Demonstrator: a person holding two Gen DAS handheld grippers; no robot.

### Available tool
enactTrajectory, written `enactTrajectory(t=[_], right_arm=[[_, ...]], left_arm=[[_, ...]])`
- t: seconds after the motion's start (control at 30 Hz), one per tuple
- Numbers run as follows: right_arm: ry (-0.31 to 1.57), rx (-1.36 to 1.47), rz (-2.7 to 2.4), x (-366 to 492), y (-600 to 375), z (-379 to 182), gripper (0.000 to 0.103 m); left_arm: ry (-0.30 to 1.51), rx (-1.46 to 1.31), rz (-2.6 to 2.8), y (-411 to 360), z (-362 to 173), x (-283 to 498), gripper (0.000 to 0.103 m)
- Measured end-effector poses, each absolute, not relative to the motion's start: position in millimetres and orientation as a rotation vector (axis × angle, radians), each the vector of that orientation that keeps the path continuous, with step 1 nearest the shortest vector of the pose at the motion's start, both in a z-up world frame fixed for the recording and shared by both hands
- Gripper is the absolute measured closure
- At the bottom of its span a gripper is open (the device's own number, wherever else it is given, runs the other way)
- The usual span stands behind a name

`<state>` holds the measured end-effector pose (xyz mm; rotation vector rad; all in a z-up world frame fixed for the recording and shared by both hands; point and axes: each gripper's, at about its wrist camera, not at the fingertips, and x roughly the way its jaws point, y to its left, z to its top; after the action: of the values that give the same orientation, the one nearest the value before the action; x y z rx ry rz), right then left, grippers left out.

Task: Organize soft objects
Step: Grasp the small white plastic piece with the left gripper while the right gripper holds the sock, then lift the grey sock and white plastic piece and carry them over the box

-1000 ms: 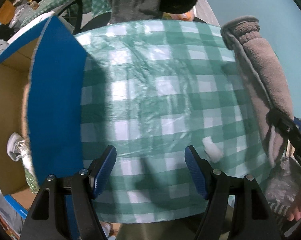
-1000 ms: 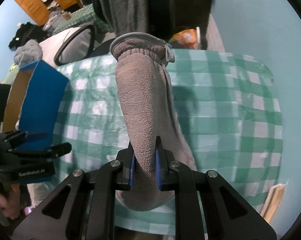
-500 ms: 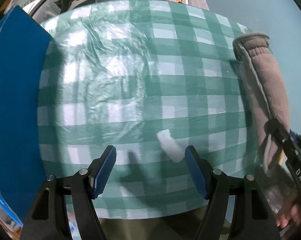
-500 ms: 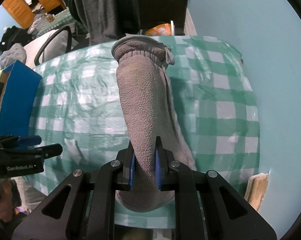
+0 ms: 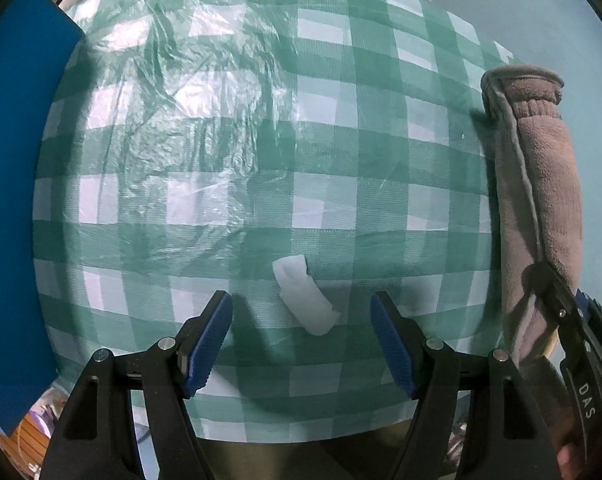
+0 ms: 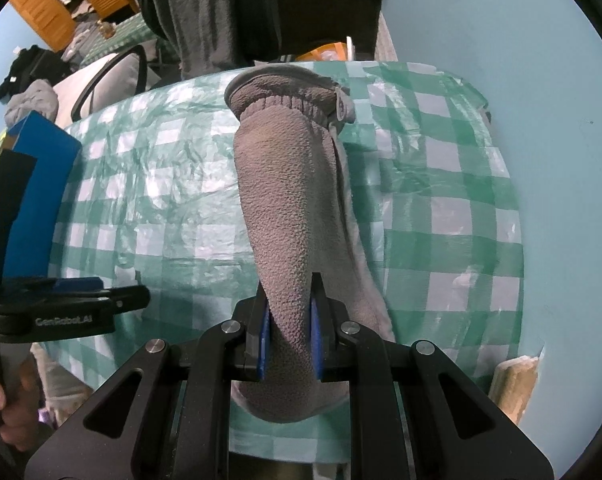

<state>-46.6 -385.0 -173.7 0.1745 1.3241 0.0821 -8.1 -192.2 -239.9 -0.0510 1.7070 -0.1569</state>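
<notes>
tabletop (image 5: 341,128), green-check cloth under clear plastic | blue box (image 5: 9,200) at left edge | grey fleece sock (image 6: 293,208), hanging over the right side, clenched in right claw (image 6: 289,332) | left claw (image 5: 301,340) released, empty | small white scrap (image 5: 305,300), perhaps tissue, below it

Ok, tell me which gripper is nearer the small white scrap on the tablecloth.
Left. The left gripper hangs open right over the white scrap, which shows between its fingers. The right gripper is off to the side, shut on the grey fleece sock.
</notes>
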Motion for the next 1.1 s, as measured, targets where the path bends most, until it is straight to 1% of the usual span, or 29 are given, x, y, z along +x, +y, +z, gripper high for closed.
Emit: enactTrajectory(t=[0.07, 0.13, 0.27, 0.33, 0.37, 0.53, 0.87, 1.1], right_arm=[[1.326, 0.172, 0.090, -47, -384, -174, 0.089], [1.329, 0.171, 0.097, -46, -384, -175, 0.089], [1.331, 0.172, 0.100, -46, -385, -175, 0.089], [1.329, 0.171, 0.101, -46, -384, -175, 0.089], [1.328, 0.171, 0.102, -46, -383, -174, 0.089], [1.317, 0.168, 0.110, -47, -378, -170, 0.089], [1.290, 0.169, 0.125, -47, -367, -152, 0.089], [1.264, 0.159, 0.138, -46, -352, -136, 0.089]], left_arm=[[1.714, -0.051, -0.153, -199, -246, -12, 0.037], [1.725, -0.054, -0.153, -194, -251, -17, 0.050], [1.725, -0.062, -0.149, -190, -260, -30, 0.067], [1.727, -0.061, -0.148, -187, -261, -34, 0.080], [1.729, -0.070, -0.153, -183, -261, -36, 0.082], [1.720, -0.078, -0.181, -158, -260, -28, 0.086], [1.665, -0.038, -0.213, -135, -230, -28, 0.086], [1.588, 0.034, -0.218, -112, -203, -26, 0.086]])
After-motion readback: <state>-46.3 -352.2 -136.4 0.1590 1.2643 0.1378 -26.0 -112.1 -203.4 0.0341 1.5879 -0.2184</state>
